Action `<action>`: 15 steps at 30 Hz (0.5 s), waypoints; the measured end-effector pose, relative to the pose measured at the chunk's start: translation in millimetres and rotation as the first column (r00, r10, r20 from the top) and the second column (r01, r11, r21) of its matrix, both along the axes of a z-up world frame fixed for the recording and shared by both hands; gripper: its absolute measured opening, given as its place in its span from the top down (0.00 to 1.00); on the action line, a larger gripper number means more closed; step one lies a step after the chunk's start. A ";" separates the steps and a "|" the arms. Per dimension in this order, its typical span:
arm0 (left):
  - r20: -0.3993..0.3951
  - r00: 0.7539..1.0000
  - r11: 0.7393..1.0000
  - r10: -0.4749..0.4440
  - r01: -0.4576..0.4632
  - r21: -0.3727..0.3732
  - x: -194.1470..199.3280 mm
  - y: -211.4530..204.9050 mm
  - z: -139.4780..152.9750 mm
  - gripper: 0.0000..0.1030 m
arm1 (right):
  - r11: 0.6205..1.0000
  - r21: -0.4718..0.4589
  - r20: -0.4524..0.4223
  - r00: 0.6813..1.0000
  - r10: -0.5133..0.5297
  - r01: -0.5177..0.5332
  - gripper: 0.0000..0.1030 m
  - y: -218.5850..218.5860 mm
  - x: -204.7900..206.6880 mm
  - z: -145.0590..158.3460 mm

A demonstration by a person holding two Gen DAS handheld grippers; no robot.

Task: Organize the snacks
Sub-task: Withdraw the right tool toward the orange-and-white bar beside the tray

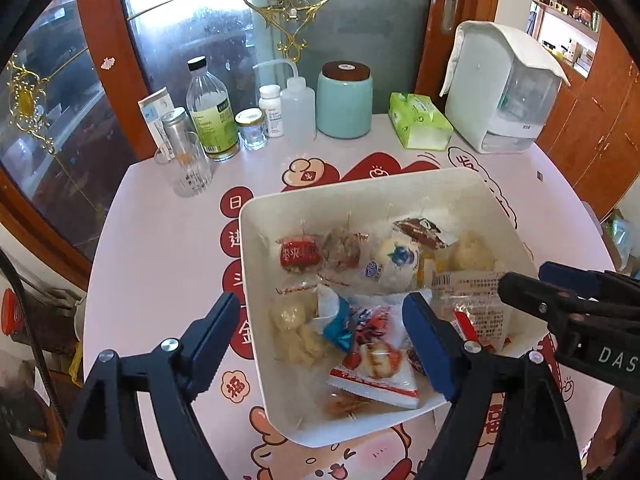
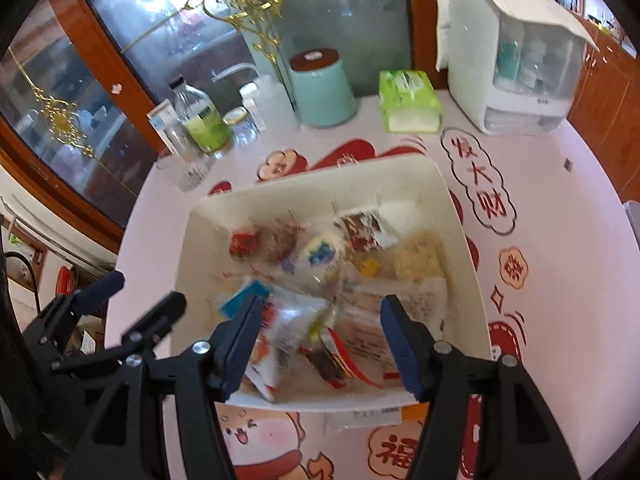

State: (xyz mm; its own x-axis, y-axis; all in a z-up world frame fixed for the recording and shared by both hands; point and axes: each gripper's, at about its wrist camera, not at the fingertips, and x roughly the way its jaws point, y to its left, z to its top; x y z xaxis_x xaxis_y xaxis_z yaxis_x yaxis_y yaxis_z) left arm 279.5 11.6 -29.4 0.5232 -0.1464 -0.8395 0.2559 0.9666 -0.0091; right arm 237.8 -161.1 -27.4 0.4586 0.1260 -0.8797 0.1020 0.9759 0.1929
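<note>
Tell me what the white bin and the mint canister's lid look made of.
White bin: likely plastic, smooth matte, with thin uniform walls and rounded corners. Mint canister's lid: looks like dark wood, brown and matte with a small round label; coloured plastic is possible.

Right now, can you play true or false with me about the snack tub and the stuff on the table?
1. The white tub has lots of wrapped snacks in it. True.
2. The teal jar is lying on its side. False: it stands upright with its brown lid on.
3. The left gripper is squeezing a snack. False: its jaws stand open over the tub, pressing nothing.
4. A green tissue pack sits between the teal jar and the white organizer box. True.
5. The red candy lies on the table outside the tub. False: it is inside the tub, near its left wall.
6. The right gripper is open too. True.
</note>
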 end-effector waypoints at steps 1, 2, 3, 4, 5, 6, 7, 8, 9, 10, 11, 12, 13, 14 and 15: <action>0.000 1.000 1.000 -0.003 0.003 0.005 -0.8 -0.8 -0.9 0.20 | 1.000 0.003 -0.005 1.000 -0.004 0.004 0.40 -2.3 -2.4 -2.4; 0.002 1.000 1.000 -0.008 0.008 0.013 -2.2 -2.4 -2.6 0.20 | 1.000 0.007 -0.008 1.000 -0.010 0.010 0.40 -3.7 -4.3 -3.8; 0.003 1.000 1.000 -0.011 0.011 0.019 -3.3 -3.6 -2.9 0.20 | 1.000 0.011 -0.010 1.000 -0.019 0.019 0.40 -6.1 -7.1 -5.3; 0.005 1.000 1.000 -0.016 0.016 0.024 -4.7 -5.0 -2.8 0.20 | 1.000 0.016 -0.009 1.000 -0.025 0.025 0.40 -8.3 -9.3 -6.4; 0.008 1.000 0.999 -0.022 0.021 0.028 -6.4 -6.4 -3.2 0.20 | 0.999 0.019 -0.006 0.999 -0.032 0.032 0.40 -10.3 -12.5 -7.0; 0.009 1.000 0.999 -0.024 0.024 0.029 -7.7 -7.6 -2.3 0.20 | 0.999 0.020 -0.002 0.999 -0.037 0.037 0.40 -11.7 -14.7 -6.8; 0.010 1.000 0.999 -0.027 0.027 0.030 -9.1 -8.6 -2.2 0.20 | 0.999 0.023 0.001 0.999 -0.042 0.042 0.40 -12.8 -17.4 -6.9; 0.011 1.000 0.999 -0.029 0.029 0.031 -10.2 -9.3 -1.9 0.20 | 0.999 0.023 0.003 0.999 -0.044 0.044 0.40 -13.1 -19.3 -6.8; 0.010 0.999 0.999 -0.031 0.031 0.031 -11.4 -9.9 -1.4 0.20 | 0.999 0.025 0.007 0.999 -0.049 0.048 0.40 -13.8 -22.7 -6.5; 0.010 0.999 0.999 -0.031 0.031 0.029 -12.7 -10.1 -1.0 0.20 | 0.998 0.027 0.009 0.999 -0.051 0.051 0.40 -14.1 -24.1 -6.1; 0.009 0.999 0.999 -0.032 0.032 0.027 -13.3 -10.3 -0.5 0.20 | 0.998 0.032 0.013 0.998 -0.055 0.054 0.40 -14.7 -27.3 -5.7; 0.009 0.999 0.999 -0.033 0.033 0.024 -14.1 -10.5 0.7 0.20 | 0.998 0.035 0.015 0.998 -0.058 0.057 0.40 -14.9 -29.4 -5.2; 0.010 0.999 0.999 -0.034 0.034 0.018 -15.8 -10.4 1.9 0.20 | 0.997 0.040 0.020 0.998 -0.061 0.060 0.40 -15.5 -32.5 -4.4; 0.011 0.999 0.999 -0.035 0.035 0.014 -17.1 -10.2 3.3 0.20 | 0.997 0.044 0.024 0.997 -0.066 0.065 0.40 -16.3 -35.8 -3.6; 0.013 0.999 0.999 -0.037 0.037 0.009 -19.4 -9.9 5.0 0.20 | 0.996 0.047 0.027 0.997 -0.071 0.070 0.40 -17.1 -38.1 -2.8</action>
State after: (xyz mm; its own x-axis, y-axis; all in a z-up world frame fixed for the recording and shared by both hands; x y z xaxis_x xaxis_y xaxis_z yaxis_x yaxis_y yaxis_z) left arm 260.1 1.6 -24.3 0.5282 -0.1581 -0.8342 0.2915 0.9566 0.0033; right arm 199.7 -178.2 -30.2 0.4926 0.1328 -0.8601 0.1640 0.9564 0.2416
